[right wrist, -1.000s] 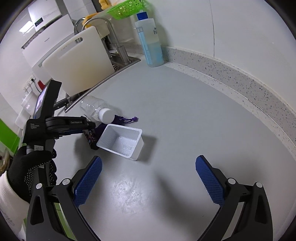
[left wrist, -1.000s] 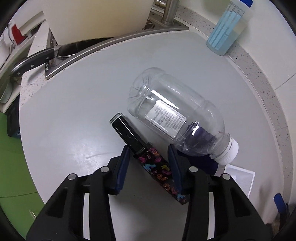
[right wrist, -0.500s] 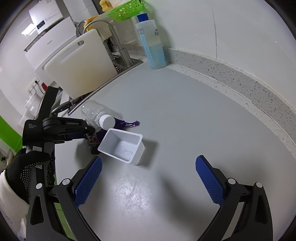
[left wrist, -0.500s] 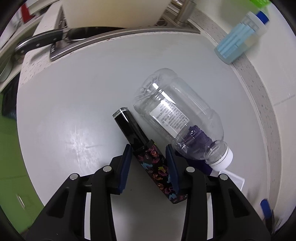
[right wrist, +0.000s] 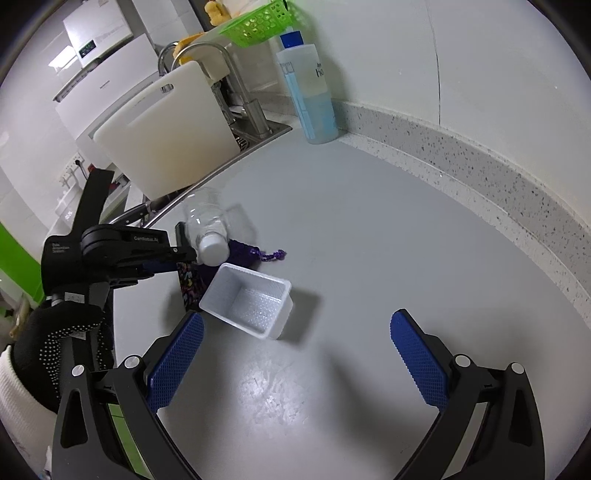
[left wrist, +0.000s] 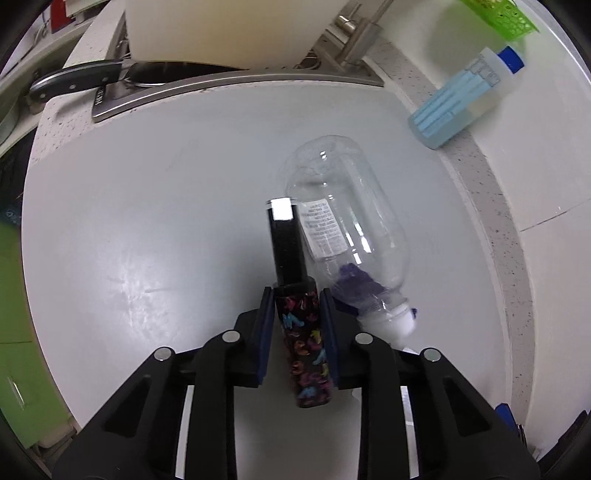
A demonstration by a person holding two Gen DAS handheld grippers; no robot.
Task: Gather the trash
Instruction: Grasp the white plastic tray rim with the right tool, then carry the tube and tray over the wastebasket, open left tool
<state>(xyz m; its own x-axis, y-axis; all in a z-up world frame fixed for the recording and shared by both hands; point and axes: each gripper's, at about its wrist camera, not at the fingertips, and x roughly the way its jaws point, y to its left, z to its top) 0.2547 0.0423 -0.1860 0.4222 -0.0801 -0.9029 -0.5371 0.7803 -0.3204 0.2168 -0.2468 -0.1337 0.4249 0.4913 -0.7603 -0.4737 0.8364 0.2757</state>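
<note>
A black case with a bright butterfly pattern [left wrist: 303,347] sits between the pads of my left gripper [left wrist: 295,295]. The jaws are closing and both pads press on its sides; its plain black end sticks out ahead. Right beside it lies a clear plastic bottle [left wrist: 343,225] with a white cap, resting over a purple pouch [right wrist: 240,251]. From the right wrist view, the left gripper [right wrist: 173,258] holds the case [right wrist: 190,286] next to the bottle [right wrist: 208,225]. A white plastic tub [right wrist: 251,301] lies tipped on the grey counter. Just in front of the tub, my right gripper [right wrist: 297,319] stands open and holds nothing.
A white cutting board [right wrist: 162,136] leans at the sink, whose steel rim [left wrist: 236,79] edges the counter. A black-handled knife [left wrist: 74,79] lies by the sink. A blue-liquid soap bottle [right wrist: 310,92] stands against the wall under a green basket [right wrist: 258,20]. A gloved hand [right wrist: 55,339] holds the left gripper.
The left jaws closed onto the patterned case, which swung round in line with the fingers. The bottle shifted and its cap end turned toward the gripper. The right gripper stayed put.
</note>
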